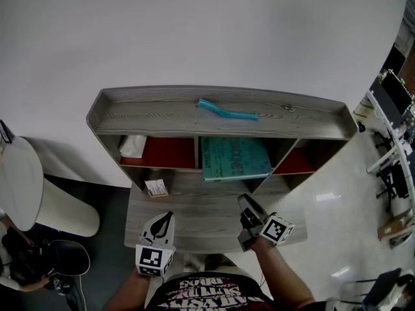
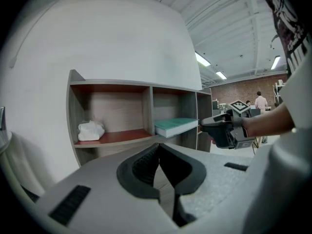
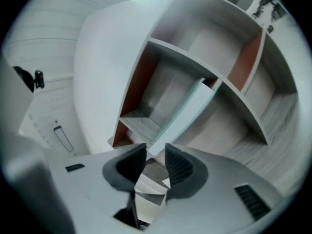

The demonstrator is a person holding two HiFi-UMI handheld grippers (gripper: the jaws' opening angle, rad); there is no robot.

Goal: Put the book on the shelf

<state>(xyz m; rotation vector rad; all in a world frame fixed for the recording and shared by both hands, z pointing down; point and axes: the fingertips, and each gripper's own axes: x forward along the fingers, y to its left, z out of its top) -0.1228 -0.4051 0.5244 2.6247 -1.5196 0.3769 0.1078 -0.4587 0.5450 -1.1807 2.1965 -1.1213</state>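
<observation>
**A:** Where does the book [image 1: 235,159] lie from your jaws?

**B:** Straight ahead of your right gripper [image 1: 244,203]. It rests flat in the middle compartment of the shelf [image 1: 220,118], and its near end juts out past the shelf front toward those jaws. I cannot tell whether the tips touch its near right corner; at most they are just beside it.

**A:** Are you holding it?

**B:** No. Your right jaws stand apart with nothing between the pads, and the teal edge begins just beyond their tips. Your left gripper [image 1: 168,216] has its jaws pressed together on nothing. From there the book sits ahead and off to the right, farther away.

**A:** So which hand finishes?

**B:** The right, I judge, since it is nearer. The book's long axis seems to run away from your right jaws into the compartment, so a push along that line should seat it.

**A:** Anything in the way?

**B:** The white bundle [image 1: 133,146] lies one compartment to the left of the book, well apart
</observation>
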